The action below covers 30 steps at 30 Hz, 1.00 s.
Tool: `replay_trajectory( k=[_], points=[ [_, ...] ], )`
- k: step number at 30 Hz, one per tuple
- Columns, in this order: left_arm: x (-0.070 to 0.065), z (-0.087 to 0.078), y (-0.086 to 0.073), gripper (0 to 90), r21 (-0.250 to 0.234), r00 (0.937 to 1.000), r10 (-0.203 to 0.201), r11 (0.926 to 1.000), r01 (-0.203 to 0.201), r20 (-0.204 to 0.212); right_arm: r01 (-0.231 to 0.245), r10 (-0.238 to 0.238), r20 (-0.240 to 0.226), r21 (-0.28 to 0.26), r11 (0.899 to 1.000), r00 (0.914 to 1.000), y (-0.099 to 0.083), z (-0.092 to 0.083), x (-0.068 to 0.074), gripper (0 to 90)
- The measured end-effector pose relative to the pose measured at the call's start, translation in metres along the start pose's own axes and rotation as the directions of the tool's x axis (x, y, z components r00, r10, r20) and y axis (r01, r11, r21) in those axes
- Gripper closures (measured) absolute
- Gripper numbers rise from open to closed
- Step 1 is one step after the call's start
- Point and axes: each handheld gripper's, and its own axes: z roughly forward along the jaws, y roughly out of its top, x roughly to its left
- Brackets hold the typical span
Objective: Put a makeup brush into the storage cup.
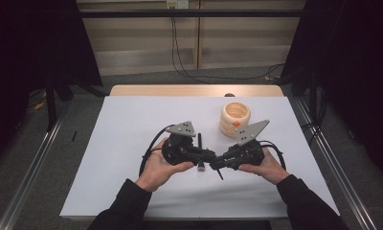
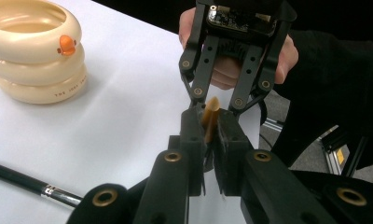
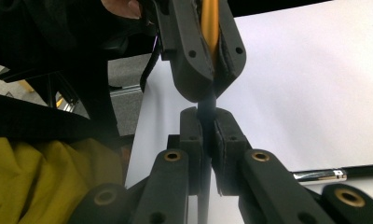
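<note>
step: I'm parting the brush | left gripper clamps its amber tip | right gripper clenched on dark handle | pull straight, left-right, no twisting

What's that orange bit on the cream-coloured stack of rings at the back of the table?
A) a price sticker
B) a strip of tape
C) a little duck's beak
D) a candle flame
C: the stack of rings bears a small raised orange beak on its top ring.
</note>
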Motion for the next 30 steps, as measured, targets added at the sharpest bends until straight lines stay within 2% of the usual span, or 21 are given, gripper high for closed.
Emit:
replay_trajectory(
  k=[3,6,7,8,9,13,14,16,17,19,22,24,25,28,30],
  points=[
    [0.0003,-0.0002,0.0001,83.5,-0.002,1.0000,0.004,1.0000,-0.004,-0.001,0.003,-0.003,0.003,0.000,1.000,1.0000,0.0002,-0.0010,0.0002,84.1],
    [0.0011,0.0000,-0.0010,83.0,-0.025,1.0000,0.003,0.9997,-0.003,0.005,0.000,0.000,0.001,-0.003,1.000,1.0000,0.0003,-0.0016,0.0004,84.1],
    [0.0012,-0.0008,-0.0008,82.8,-0.027,1.0000,-0.001,0.9996,0.000,-0.006,-0.001,0.001,0.001,-0.005,1.000,1.0000,0.0003,-0.0020,0.0004,84.2],
    [0.0021,-0.0007,-0.0010,81.7,-0.041,1.0000,0.004,0.9991,-0.003,0.005,-0.001,0.001,0.003,-0.004,1.000,1.0000,0.0003,-0.0021,0.0004,84.2],
    [0.0022,-0.0017,-0.0008,79.3,-0.038,0.9999,0.009,0.9992,-0.009,-0.009,0.000,0.000,0.005,-0.005,1.000,1.0000,0.0002,-0.0021,0.0002,84.2],
    [0.0024,-0.0041,-0.0011,63.5,-0.074,0.9988,0.016,0.9971,-0.020,-0.047,0.000,0.000,0.008,-0.006,1.000,1.0000,0.0003,-0.0018,0.0000,84.2],
    [0.0029,-0.0046,-0.0010,62.0,-0.076,0.9985,0.018,0.9969,-0.022,-0.051,0.002,-0.002,0.009,-0.006,1.000,1.0000,0.0002,-0.0019,-0.0002,84.2],
    [0.0037,-0.0058,-0.0009,50.6,-0.084,0.9976,0.016,0.9962,-0.021,-0.068,0.001,-0.001,0.010,-0.007,1.000,0.9999,0.0001,-0.0025,-0.0004,84.1],
    [0.0038,-0.0060,-0.0009,48.4,-0.091,0.9970,0.017,0.9955,-0.024,-0.076,-0.001,0.001,0.013,-0.011,1.000,0.9999,0.0001,-0.0028,-0.0007,84.1],
    [0.0049,-0.0065,-0.0007,40.0,-0.108,0.9962,0.002,0.9940,-0.012,-0.087,-0.003,0.003,0.014,-0.012,1.000,0.9999,0.0001,-0.0031,-0.0009,84.1],
    [0.0062,-0.0066,-0.0009,27.9,-0.107,0.9956,0.002,0.9941,-0.012,-0.093,-0.011,0.011,0.025,-0.019,1.000,0.9996,-0.0001,-0.0036,-0.0011,84.2],
    [0.0065,-0.0061,-0.0006,16.3,-0.102,0.9922,-0.004,0.9947,-0.009,-0.125,-0.010,0.011,0.027,-0.024,1.000,0.9996,-0.0001,-0.0047,-0.0017,84.2],
    [0.0069,-0.0053,-0.0009,12.7,-0.116,0.9930,-0.004,0.9932,-0.010,-0.118,-0.013,0.013,0.030,-0.025,1.000,0.9995,-0.0001,-0.0053,-0.0018,84.2],
    [0.0086,-0.0055,-0.0007,2.9,-0.124,0.9908,-0.005,0.9922,-0.012,-0.135,-0.014,0.015,0.040,-0.032,0.999,0.9991,-0.0003,-0.0063,-0.0027,84.1],
    [0.0083,-0.0061,-0.0014,4.3,-0.141,0.9898,0.008,0.9896,-0.028,-0.142,-0.015,0.017,0.045,-0.038,0.999,0.9988,-0.0006,-0.0063,-0.0028,84.1]
  ],
)
